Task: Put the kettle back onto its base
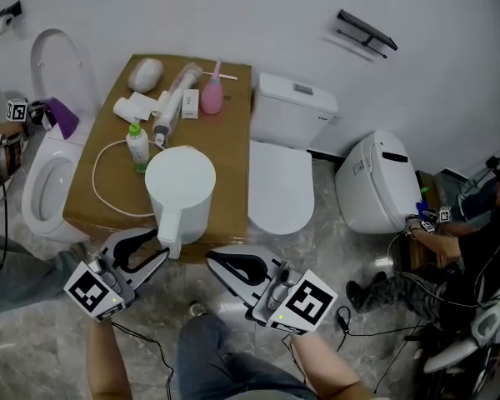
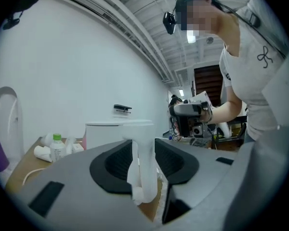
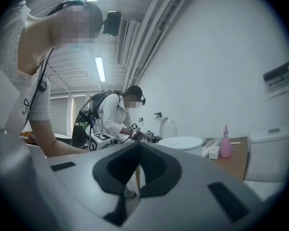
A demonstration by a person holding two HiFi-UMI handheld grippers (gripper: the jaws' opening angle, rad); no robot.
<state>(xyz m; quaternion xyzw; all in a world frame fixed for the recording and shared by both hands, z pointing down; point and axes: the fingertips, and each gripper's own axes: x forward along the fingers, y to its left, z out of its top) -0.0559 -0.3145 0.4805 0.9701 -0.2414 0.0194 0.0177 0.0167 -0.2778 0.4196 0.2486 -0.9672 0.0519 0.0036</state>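
A white kettle [image 1: 181,186] stands upright near the front edge of a cardboard box [image 1: 233,182]. Its handle [image 1: 168,232] points toward me, and a white cord [image 1: 96,169] loops away to its left. I cannot make out a base apart from the kettle. My left gripper [image 1: 154,247] is open, and the handle [image 2: 142,167] stands between its pads without being pressed. In the left gripper view the kettle body [image 2: 106,134] rises just beyond the jaws. My right gripper [image 1: 214,257] hovers beside the kettle at the box's front, shut and empty [image 3: 138,146].
Further back on the box are a green-capped bottle [image 1: 137,147], a pink spray bottle [image 1: 212,98] and several white items. Toilets flank the box: left [image 1: 50,173], middle [image 1: 281,182] and right [image 1: 375,182]. A person [image 1: 475,252] crouches at the far right among cables.
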